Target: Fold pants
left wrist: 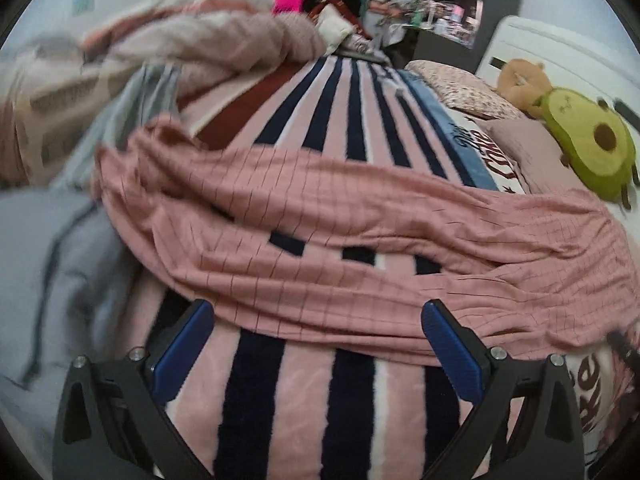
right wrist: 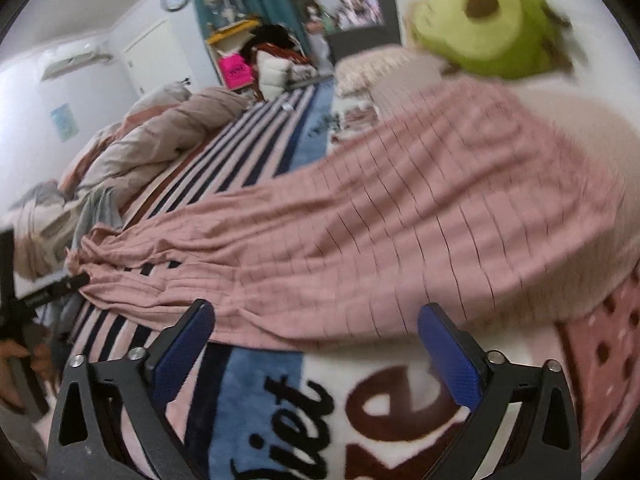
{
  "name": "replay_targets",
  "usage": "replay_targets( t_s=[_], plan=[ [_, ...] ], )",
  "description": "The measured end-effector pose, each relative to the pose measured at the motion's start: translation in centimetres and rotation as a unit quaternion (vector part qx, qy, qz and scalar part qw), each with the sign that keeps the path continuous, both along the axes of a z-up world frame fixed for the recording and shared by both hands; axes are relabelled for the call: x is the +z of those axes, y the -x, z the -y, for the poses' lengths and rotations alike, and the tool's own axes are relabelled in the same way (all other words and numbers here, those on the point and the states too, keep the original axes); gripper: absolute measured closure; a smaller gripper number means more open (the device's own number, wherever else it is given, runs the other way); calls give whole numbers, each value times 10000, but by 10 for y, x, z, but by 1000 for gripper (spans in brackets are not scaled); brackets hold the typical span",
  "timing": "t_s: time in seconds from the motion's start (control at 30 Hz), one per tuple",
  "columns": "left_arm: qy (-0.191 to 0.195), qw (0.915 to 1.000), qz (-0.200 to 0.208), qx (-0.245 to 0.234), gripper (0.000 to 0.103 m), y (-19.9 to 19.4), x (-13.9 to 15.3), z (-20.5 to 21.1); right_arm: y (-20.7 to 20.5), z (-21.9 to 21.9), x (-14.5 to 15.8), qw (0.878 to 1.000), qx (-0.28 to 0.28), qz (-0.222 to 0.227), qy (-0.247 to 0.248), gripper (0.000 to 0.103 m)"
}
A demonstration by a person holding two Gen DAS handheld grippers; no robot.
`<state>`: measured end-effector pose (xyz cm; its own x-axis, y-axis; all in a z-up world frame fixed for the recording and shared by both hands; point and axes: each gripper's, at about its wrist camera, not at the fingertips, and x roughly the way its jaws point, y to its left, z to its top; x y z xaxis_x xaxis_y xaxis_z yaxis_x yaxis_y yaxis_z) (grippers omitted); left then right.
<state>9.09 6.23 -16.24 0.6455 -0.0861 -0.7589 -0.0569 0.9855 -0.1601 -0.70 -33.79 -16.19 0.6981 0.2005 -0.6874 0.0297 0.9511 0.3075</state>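
Note:
Pink checked pants (left wrist: 320, 216) lie spread across the striped blanket (left wrist: 312, 392) on the bed, running left to right, with a gap between the legs where stripes show. My left gripper (left wrist: 316, 344) is open and empty, its blue pads just short of the pants' near edge. In the right wrist view the pants (right wrist: 360, 240) stretch from the far left up to the right. My right gripper (right wrist: 316, 344) is open and empty, hovering above the blanket (right wrist: 256, 408) at the pants' near edge. The left gripper also shows in that view (right wrist: 24, 320), at the far left by the narrow end.
A green avocado plush (left wrist: 588, 136) and a brown plush (left wrist: 520, 80) lie at the headboard with pillows (left wrist: 460, 84). A bunched beige duvet (left wrist: 200, 44) and grey clothing (left wrist: 60, 260) lie to the left. Shelves and clutter stand beyond the bed.

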Motion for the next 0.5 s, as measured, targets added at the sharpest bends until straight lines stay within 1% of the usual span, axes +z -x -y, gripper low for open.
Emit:
replay_targets(
  t_s=[0.03, 0.07, 0.1, 0.17, 0.23, 0.27, 0.33, 0.37, 0.4, 0.43, 0.5],
  plan=[
    [77, 9999, -55, 47, 1, -2, -5, -4, -2, 4, -5, 9999, -11, -95, -120, 13],
    [142, 9998, -105, 89, 1, -3, -10, -7, -3, 6, -10, 9996, -53, -196, -188, 19],
    [205, 9996, -143, 125, 1, -3, -14, -11, -3, 9, -15, 9992, -87, -332, -214, 22],
    [354, 9990, -181, 210, 1, -4, -20, -17, -4, 9, -22, 9984, -99, -494, -253, 23],
    [555, 9977, -193, 331, 2, -7, -24, -23, -5, 12, -25, 9979, -126, -511, -382, 27],
    [614, 9972, -201, 380, 4, -9, -25, -26, -6, 13, -24, 9979, -138, -469, -418, 31],
    [690, 9962, -210, 495, 11, -14, -29, -32, -9, 14, -17, 9984, -156, -296, -446, 36],
    [712, 9958, -208, 539, 13, -16, -30, -35, -11, 14, -13, 9986, -156, -230, -445, 40],
    [757, 9950, -201, 614, 18, -19, -31, -38, -12, 13, -9, 9988, -132, -165, -439, 47],
    [792, 9942, -203, 693, 22, -21, -32, -41, -14, 12, -7, 9989, -112, -138, -429, 51],
    [914, 9923, -178, 821, 27, -24, -33, -49, -20, 11, -5, 9992, -76, -151, -356, 64]
  ],
)
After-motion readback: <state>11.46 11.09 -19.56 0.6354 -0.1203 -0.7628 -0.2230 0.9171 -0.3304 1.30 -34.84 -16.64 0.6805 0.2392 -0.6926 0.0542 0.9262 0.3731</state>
